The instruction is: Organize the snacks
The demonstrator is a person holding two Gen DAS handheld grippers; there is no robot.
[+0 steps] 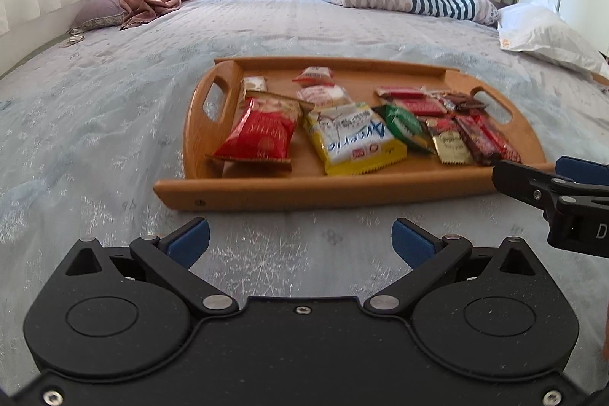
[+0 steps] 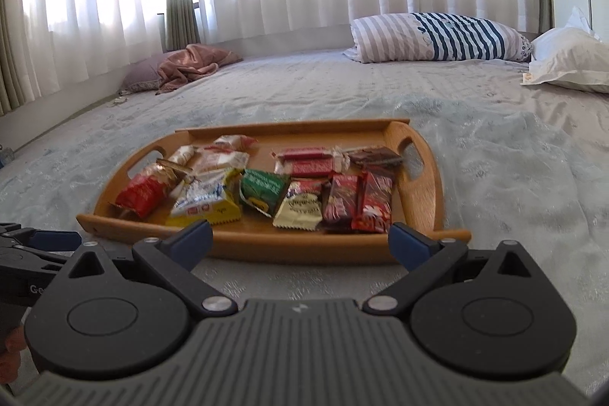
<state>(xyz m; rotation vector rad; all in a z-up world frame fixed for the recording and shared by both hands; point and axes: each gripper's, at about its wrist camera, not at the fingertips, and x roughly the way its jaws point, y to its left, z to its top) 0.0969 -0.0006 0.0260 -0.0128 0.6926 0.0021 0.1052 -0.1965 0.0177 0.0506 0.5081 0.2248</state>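
Left wrist view: the left gripper (image 1: 300,238) hangs spread and empty over bare bedspread (image 1: 95,139), just short of the tray (image 1: 304,191) front rim. Snacks (image 1: 354,136) fill the tray floor. The right gripper (image 1: 533,177) is near the tray's right front corner.

Right wrist view: right gripper (image 2: 300,240) spread, empty, fingertips over the tray (image 2: 304,248) front edge; open bedspread (image 2: 514,177) lies to the right

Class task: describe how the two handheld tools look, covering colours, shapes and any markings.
Both tools are black with round housings, silver pivot pins and blue fingers. The left tool has a plain black middle; the right tool has a grey ribbed one. White lettering marks their sides, only partly readable.
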